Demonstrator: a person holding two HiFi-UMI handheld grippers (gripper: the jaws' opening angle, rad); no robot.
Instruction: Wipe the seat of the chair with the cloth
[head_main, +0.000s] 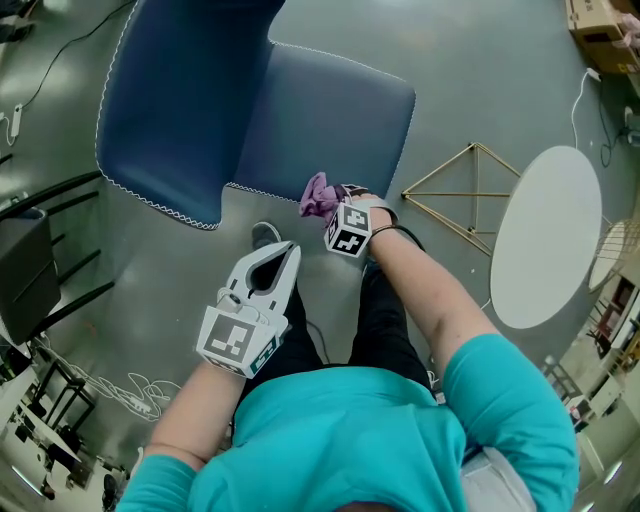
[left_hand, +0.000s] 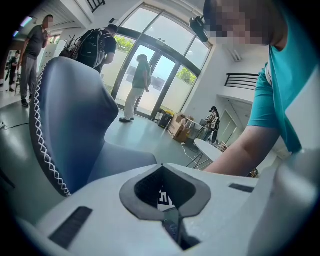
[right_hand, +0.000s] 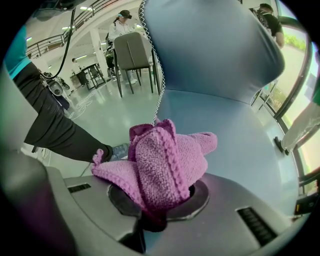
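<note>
The blue chair has its seat (head_main: 330, 110) ahead of me and its stitched back (head_main: 175, 100) to the left. My right gripper (head_main: 326, 207) hangs just off the seat's near edge, shut on a bunched pink cloth (head_main: 318, 194). In the right gripper view the cloth (right_hand: 167, 162) rises out of the right gripper (right_hand: 160, 202), with the seat (right_hand: 240, 140) right behind it. My left gripper (head_main: 289, 250) is lower and nearer to me, over the floor, shut with nothing in it. In the left gripper view the left gripper (left_hand: 162, 170) points towards the chair's back (left_hand: 70, 130).
A round white table (head_main: 545, 235) stands to the right, with a thin wooden frame (head_main: 465, 195) on the floor between it and the chair. Black chair legs (head_main: 45, 260) and loose cables (head_main: 125, 385) lie at left. A cardboard box (head_main: 600, 30) sits far right. People stand by glass doors (left_hand: 142, 80).
</note>
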